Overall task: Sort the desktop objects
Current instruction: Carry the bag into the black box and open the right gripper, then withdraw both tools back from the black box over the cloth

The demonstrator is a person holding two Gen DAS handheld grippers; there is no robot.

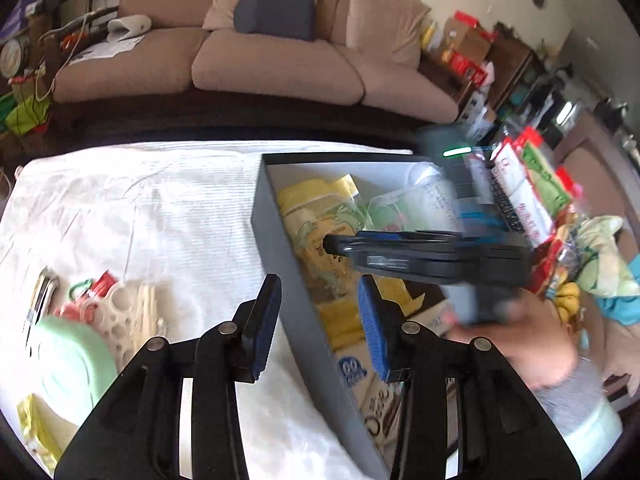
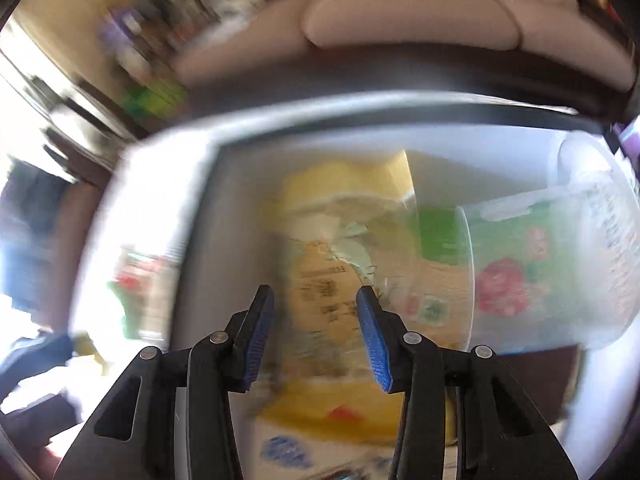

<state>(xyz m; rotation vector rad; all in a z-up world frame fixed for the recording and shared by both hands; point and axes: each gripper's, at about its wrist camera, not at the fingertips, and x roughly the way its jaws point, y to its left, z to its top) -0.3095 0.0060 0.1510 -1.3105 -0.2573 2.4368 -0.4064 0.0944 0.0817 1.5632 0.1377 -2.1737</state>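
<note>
Packets in box (image 1: 276, 240), box on cloth (image 1: 160, 216), sofa (image 1: 248, 60) behind

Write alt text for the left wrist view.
The open left gripper hovers astride the near wall of a grey box of packets, while the right gripper reaches in. Small items lie left on the white cloth.

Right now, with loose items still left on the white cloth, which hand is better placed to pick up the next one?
Left. The left gripper is open and empty at the box's near wall, beside the cloth where the mint-green lid and white ring piece lie. The right gripper, also empty, hangs over the packets inside the box.
</note>
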